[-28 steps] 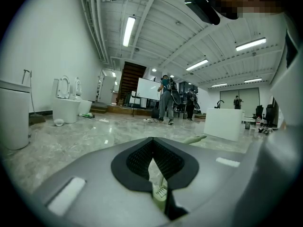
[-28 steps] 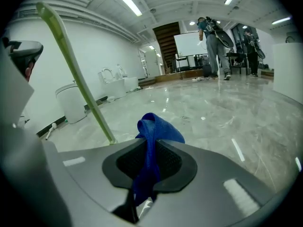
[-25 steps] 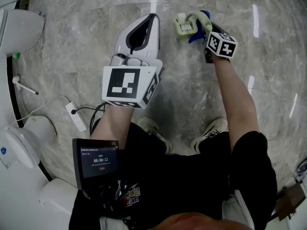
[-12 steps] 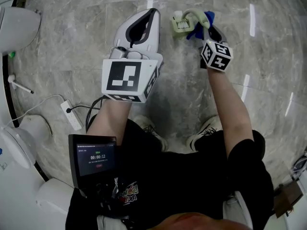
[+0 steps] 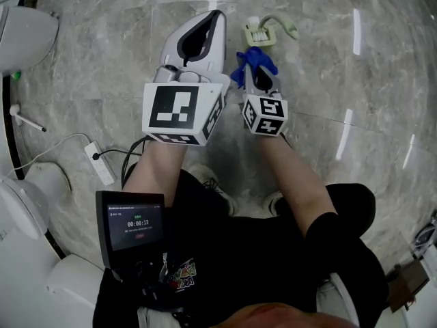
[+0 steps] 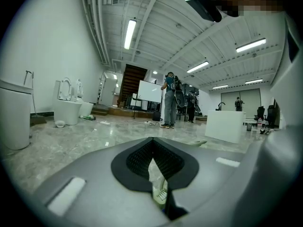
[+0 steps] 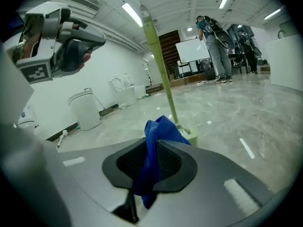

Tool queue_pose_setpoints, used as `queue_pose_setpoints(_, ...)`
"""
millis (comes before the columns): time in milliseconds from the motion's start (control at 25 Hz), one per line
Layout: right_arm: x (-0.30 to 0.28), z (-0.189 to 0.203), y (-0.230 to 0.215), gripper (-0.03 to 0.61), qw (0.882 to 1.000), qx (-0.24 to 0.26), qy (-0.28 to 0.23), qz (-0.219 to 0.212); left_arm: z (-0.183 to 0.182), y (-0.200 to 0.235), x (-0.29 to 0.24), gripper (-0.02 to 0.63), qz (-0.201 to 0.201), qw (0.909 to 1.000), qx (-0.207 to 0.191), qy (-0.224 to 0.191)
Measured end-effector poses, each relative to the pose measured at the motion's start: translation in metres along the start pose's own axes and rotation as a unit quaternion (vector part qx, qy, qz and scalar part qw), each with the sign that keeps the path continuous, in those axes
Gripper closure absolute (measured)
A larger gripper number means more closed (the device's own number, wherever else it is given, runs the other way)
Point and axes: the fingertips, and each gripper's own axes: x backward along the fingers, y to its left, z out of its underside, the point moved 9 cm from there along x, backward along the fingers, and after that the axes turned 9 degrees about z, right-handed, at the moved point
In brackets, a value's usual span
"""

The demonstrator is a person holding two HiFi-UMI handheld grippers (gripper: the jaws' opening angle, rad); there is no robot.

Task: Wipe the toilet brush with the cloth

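Two grippers, one cloth, one brush are seen above the marble floor (image 5: pixel 328 60).
Nearest, the right gripper (image 7: pixel 152 150) is clamped on the single blue cloth (image 5: pixel 252 61), which is bunched between the jaws and sticks out past their tips. At its nine o'clock the left gripper (image 5: pixel 216 26) is held with jaws together, nothing caught. Farthest, at twelve o'clock just beyond the cloth, the one toilet brush (image 5: pixel 261 35) is found on the floor, apart from both grippers.

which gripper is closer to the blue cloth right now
Right. The right gripper is clamped on the blue cloth, which pokes out past its tips. The left gripper is off to the cloth's left, not touching it.
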Motion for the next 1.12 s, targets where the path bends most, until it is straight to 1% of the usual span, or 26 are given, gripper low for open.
queue_pose_setpoints(120,-0.015,-0.008,0.021,0.526,0.999,-0.009,0.002,-0.033,-0.003,0.002,0.01,0.604,-0.007,1.0,0.0,-0.004)
queue_pose_setpoints(240,-0.045,-0.018,0.025,0.526,0.998,-0.044,0.017,-0.046,-0.002,0.004,0.015,0.604,-0.011,0.9999,0.004,-0.005)
queue_pose_setpoints(360,-0.072,-0.019,0.011,0.526,0.995,-0.085,0.039,-0.033,-0.003,0.003,0.019,0.604,-0.01,0.9999,0.008,-0.007)
queue_pose_setpoints(440,-0.081,-0.018,0.0,0.526,0.994,-0.097,0.049,-0.022,-0.004,0.0,0.022,0.604,-0.006,0.9999,0.007,-0.008)
queue_pose_setpoints(640,-0.089,-0.025,-0.006,0.526,0.994,-0.093,0.055,-0.036,-0.004,-0.004,0.023,0.604,0.002,1.0,-0.007,-0.002)
queue_pose_setpoints(760,-0.086,-0.023,-0.003,0.526,0.993,-0.09,0.059,-0.045,-0.001,-0.003,0.022,0.604,0.0,1.0,-0.003,-0.004)
queue_pose_setpoints(920,-0.064,-0.015,0.006,0.526,0.993,-0.069,0.064,-0.067,-0.003,-0.002,0.017,0.604,-0.003,1.0,0.004,-0.006)
queue_pose_setpoints(960,-0.055,-0.012,0.004,0.526,0.993,-0.074,0.061,-0.064,-0.003,-0.001,0.015,0.604,-0.003,1.0,0.006,-0.006)
queue_pose_setpoints(1000,-0.045,-0.01,-0.002,0.526,0.993,-0.088,0.055,-0.054,-0.002,-0.001,0.014,0.604,-0.003,1.0,0.008,-0.006)
queue_pose_setpoints(1040,-0.035,-0.007,-0.011,0.526,0.993,-0.109,0.045,-0.032,-0.002,0.0,0.013,0.604,-0.003,0.9999,0.01,-0.005)
queue_pose_setpoints(1120,-0.017,-0.001,-0.035,0.526,0.988,-0.151,0.023,0.029,-0.001,0.001,0.012,0.604,-0.002,0.9999,0.013,-0.003)
